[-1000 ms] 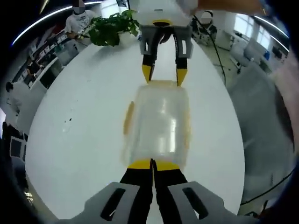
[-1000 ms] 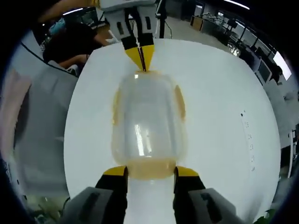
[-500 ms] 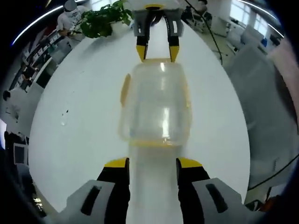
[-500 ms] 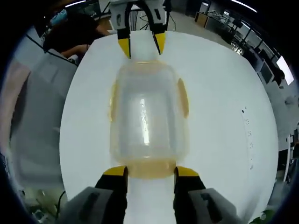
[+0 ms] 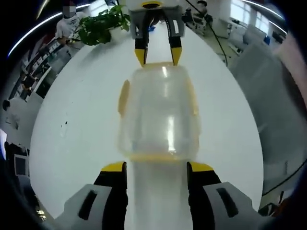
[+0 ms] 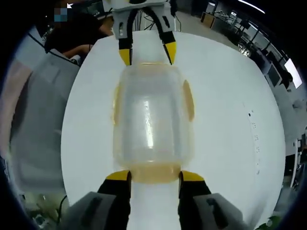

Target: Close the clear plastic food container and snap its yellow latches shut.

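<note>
Container between two spread grippers on the white table.

Clear plastic food container (image 5: 160, 115) lies lid-on in the middle of the round white table (image 5: 76, 129), a yellow latch (image 5: 123, 96) on each long side (whether they are snapped down cannot be told). The left gripper (image 5: 157, 168) has its fingers spread wide just beside one short end, near its yellow latch (image 5: 158, 157); the right gripper (image 6: 149, 176) has its fingers spread at the opposite end, their yellow tips flanking the yellow end latch (image 6: 153, 171). A potted plant (image 5: 98, 28) stands at the table's far edge.
</note>
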Available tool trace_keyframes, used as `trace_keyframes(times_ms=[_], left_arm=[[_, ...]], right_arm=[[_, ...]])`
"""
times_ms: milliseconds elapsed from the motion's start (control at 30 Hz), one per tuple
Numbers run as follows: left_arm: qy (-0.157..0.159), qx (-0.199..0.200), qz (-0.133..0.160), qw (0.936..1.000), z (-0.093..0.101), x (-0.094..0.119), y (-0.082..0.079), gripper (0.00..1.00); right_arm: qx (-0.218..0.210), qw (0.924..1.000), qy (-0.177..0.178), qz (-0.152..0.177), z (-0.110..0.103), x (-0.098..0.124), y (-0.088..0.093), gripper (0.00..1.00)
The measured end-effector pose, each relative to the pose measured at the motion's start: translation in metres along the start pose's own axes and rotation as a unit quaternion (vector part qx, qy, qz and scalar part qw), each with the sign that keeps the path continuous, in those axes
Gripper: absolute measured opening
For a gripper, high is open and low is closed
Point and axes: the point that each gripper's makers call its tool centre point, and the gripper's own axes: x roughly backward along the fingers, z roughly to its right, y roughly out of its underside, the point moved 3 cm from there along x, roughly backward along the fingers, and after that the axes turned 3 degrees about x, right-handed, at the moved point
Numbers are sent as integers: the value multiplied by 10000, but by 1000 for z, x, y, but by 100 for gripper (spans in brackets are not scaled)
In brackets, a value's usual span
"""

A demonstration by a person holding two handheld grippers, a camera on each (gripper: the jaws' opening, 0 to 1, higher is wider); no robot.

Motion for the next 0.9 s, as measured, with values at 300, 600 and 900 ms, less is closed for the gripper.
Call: trace_keyframes(times_ms=[300,600,900], left_arm=[[44,-129,-8,9999,-1,-9,0,49],[36,-51,90,9999,-1,-9,1,45],[88,121,283,9995,1,-2,-2,41]], right_arm=[[16,10000,-2,-14,0,-1,1,36],[51,10000,-15,-48,-1,-1,1,36],[103,9999,4,-89,-2,1,3,36]])
